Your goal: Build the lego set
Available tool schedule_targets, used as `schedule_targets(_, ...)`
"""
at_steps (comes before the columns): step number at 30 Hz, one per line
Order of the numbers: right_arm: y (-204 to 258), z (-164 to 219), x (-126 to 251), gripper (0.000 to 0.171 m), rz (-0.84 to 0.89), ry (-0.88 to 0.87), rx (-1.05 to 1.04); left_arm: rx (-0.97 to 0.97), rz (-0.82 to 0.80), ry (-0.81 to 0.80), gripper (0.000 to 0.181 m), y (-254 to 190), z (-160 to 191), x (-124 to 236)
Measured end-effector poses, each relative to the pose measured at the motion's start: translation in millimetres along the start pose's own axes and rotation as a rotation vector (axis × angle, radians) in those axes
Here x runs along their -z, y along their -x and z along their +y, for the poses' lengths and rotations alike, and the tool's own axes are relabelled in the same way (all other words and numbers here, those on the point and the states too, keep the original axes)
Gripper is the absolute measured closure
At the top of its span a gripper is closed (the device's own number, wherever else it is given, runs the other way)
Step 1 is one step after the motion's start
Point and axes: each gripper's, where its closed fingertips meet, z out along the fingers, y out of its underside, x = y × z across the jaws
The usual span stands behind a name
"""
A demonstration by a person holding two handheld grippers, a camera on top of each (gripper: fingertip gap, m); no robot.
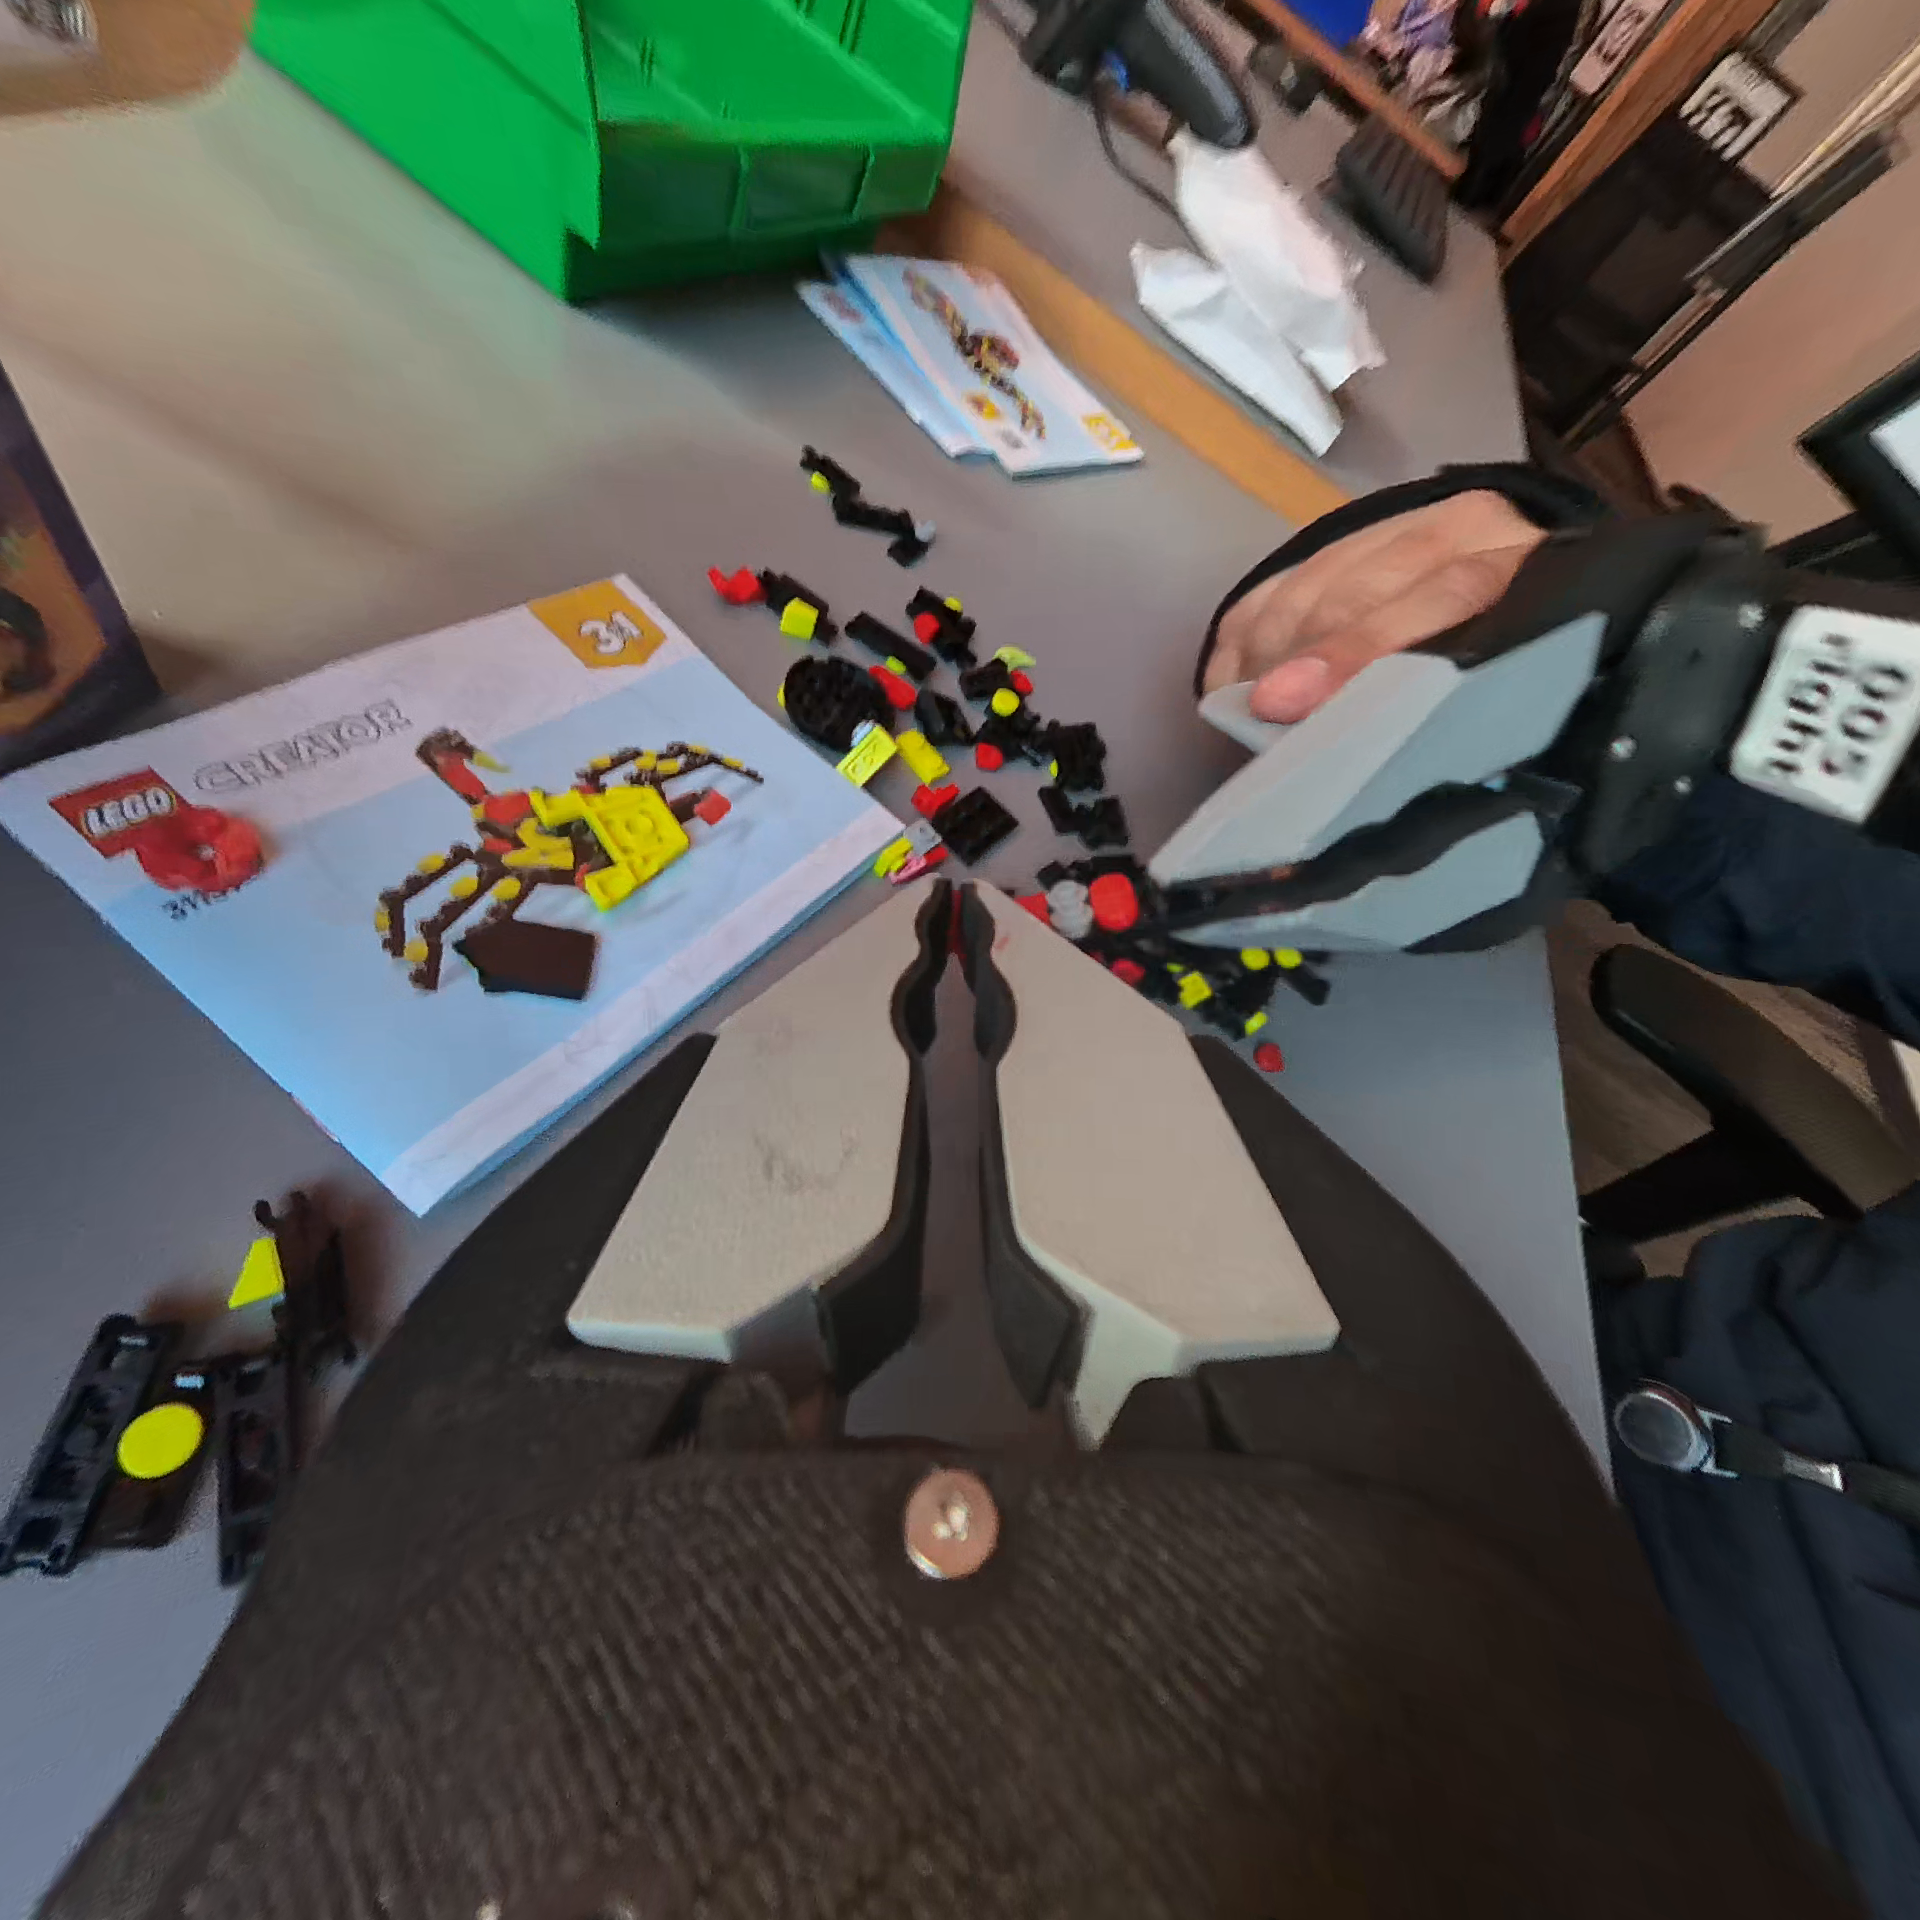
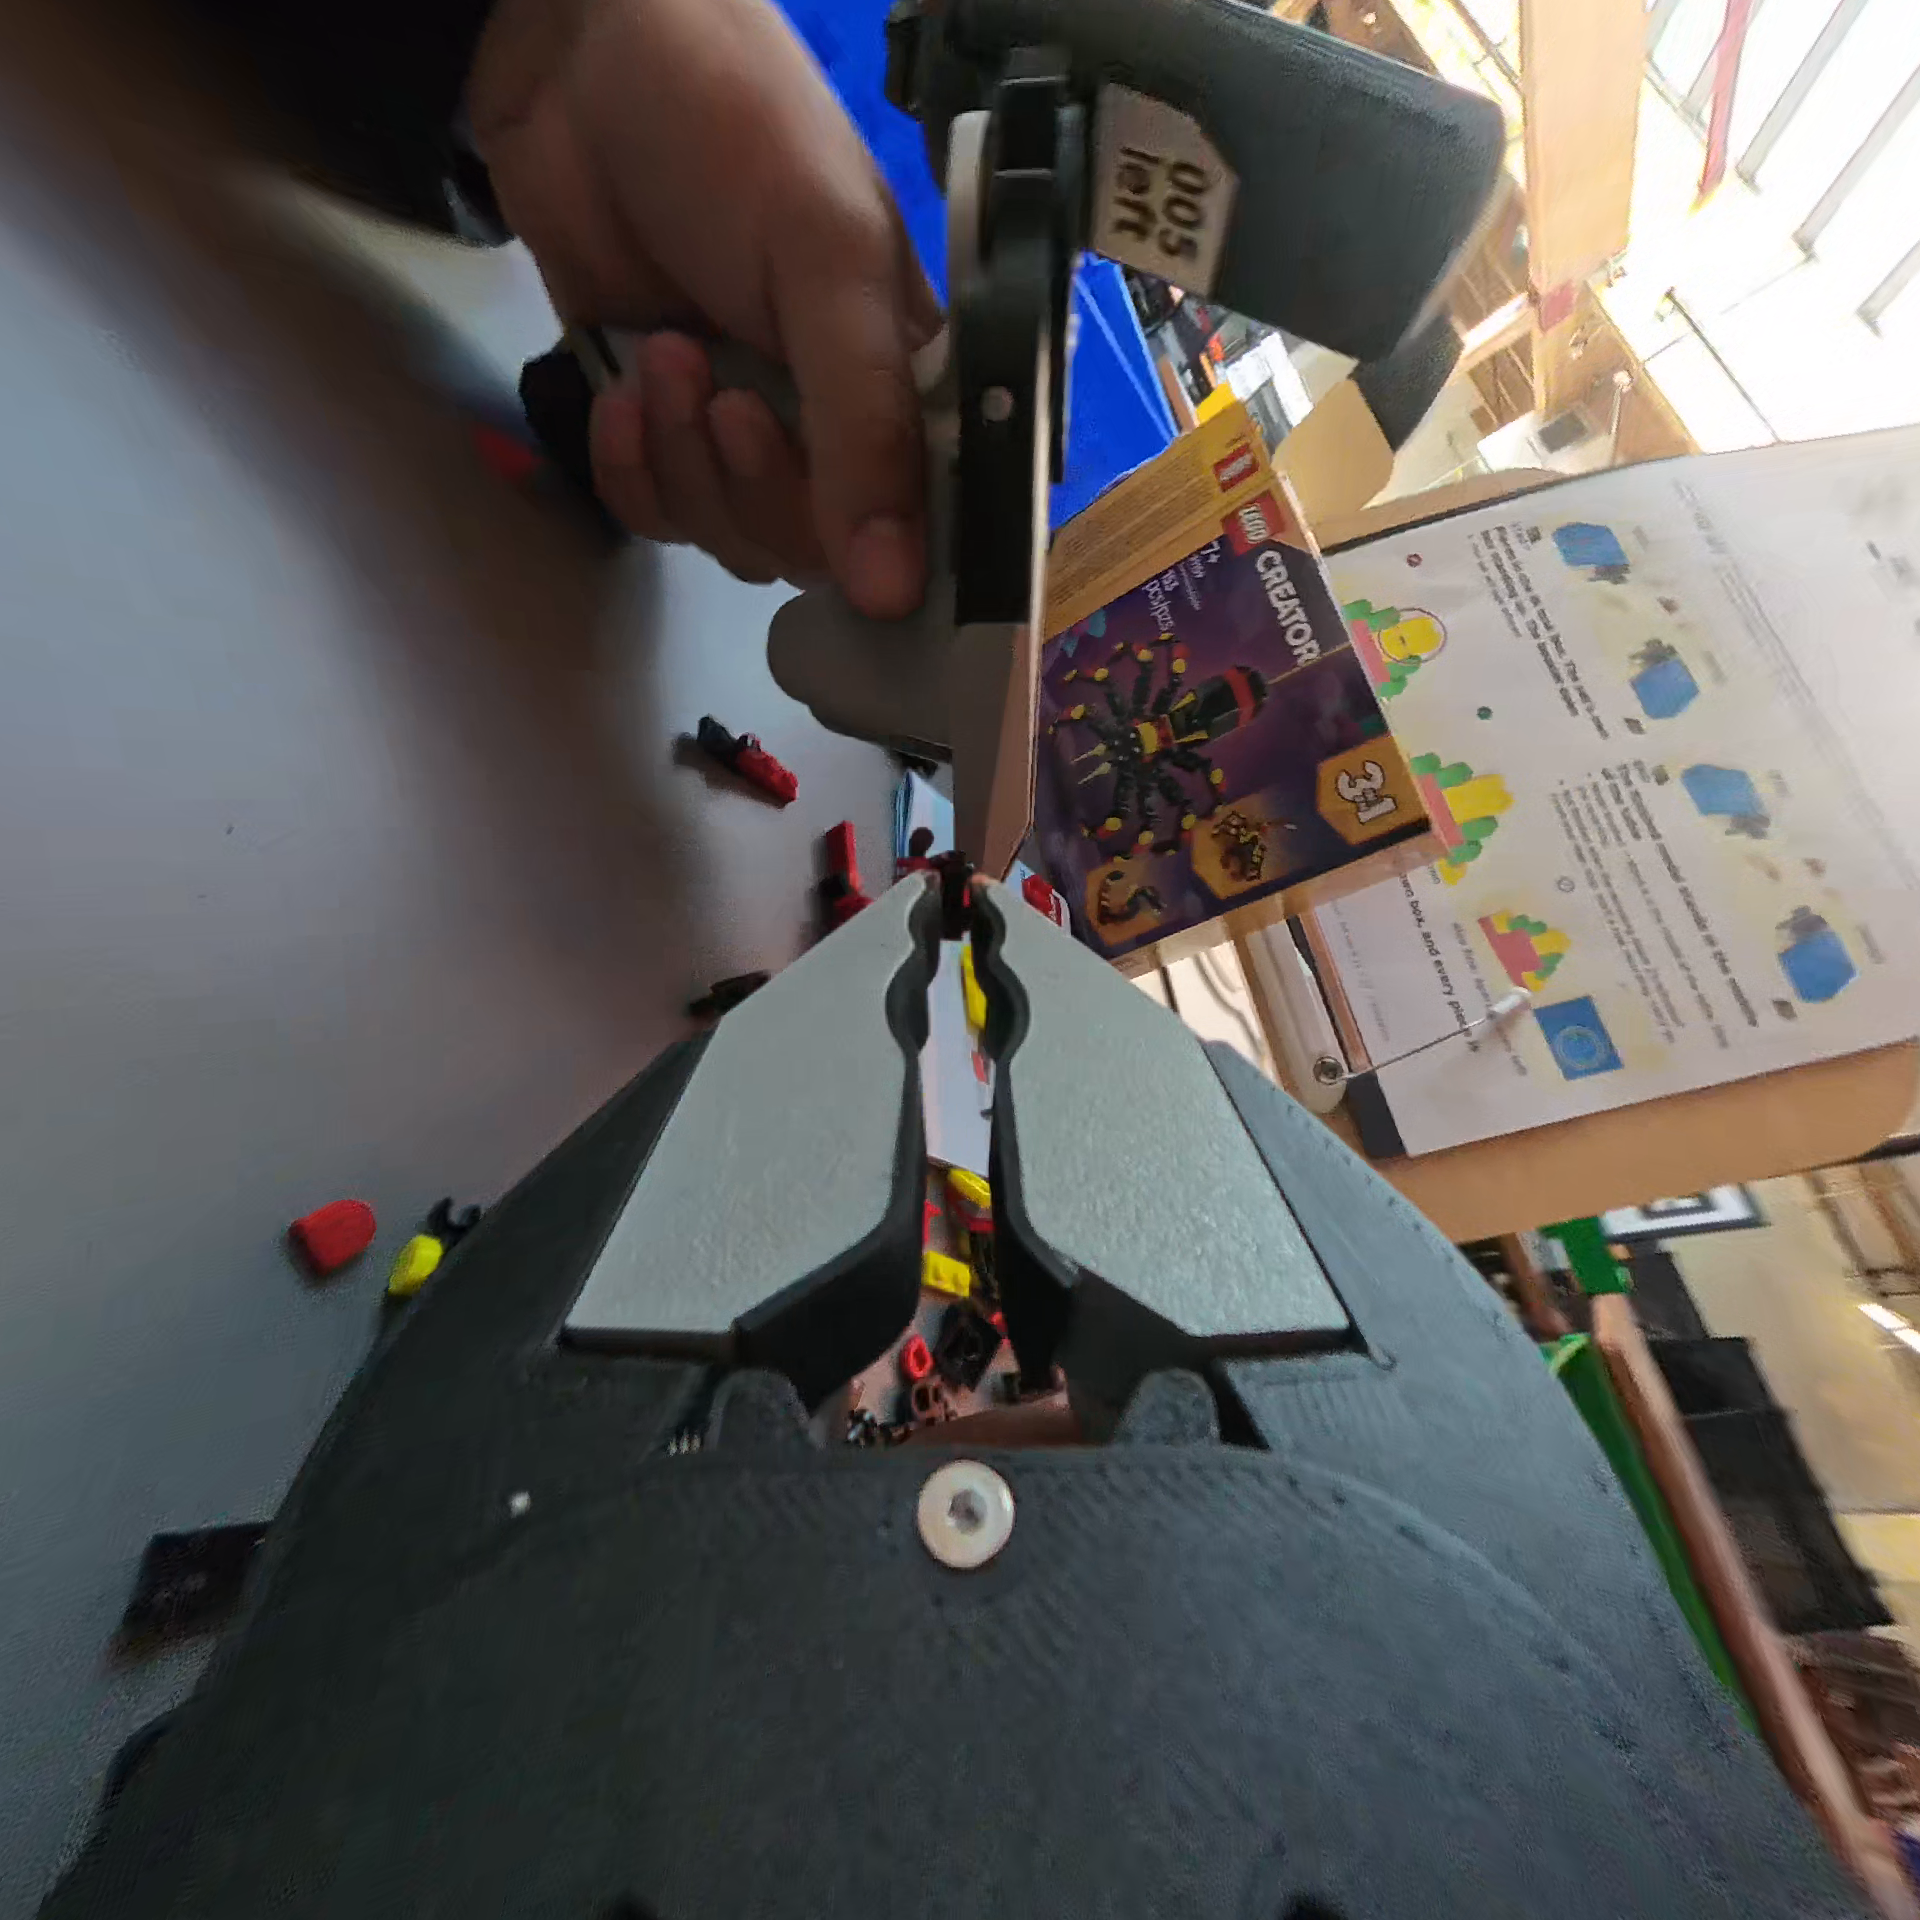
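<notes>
left wrist view: left gripper point(image 1: 956, 891) pressed together over the grey table point(image 1: 312, 436); a sliver of red shows at the tips, contents unclear. loose lego pieces point(image 1: 935, 717) lie just beyond, beside the instruction booklet point(image 1: 436, 862). right gripper point(image 1: 1169, 904) tips sit in the pile.

right wrist view: right gripper point(image 2: 954, 902) pinches a small red-and-black piece point(image 2: 954, 883). set box point(image 2: 1226, 727) stands behind.

Black, red and yellow bricks point(image 1: 940, 727) scatter over a grey table point(image 1: 312, 468) beside a pale-blue booklet point(image 1: 436, 883) and green bin point(image 1: 644, 125).
</notes>
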Motion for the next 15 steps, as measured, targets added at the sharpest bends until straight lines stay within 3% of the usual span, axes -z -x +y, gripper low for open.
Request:
schedule_targets(2,-10,0,3,0.169,-0.016,-0.028,-0.141,-0.028,0.023,-0.045,0.179,-3,-9,7)
schedule_targets(10,-31,-5,15,0.17,-0.1,-0.177,-0.512,-0.294,-0.021,-0.035,0.135,-17,-8,4)
schedule_targets(15,-27,-11,19,0.169,-0.16,-0.229,-0.556,-0.497,-0.08,-0.066,0.142,-31,-10,-1)
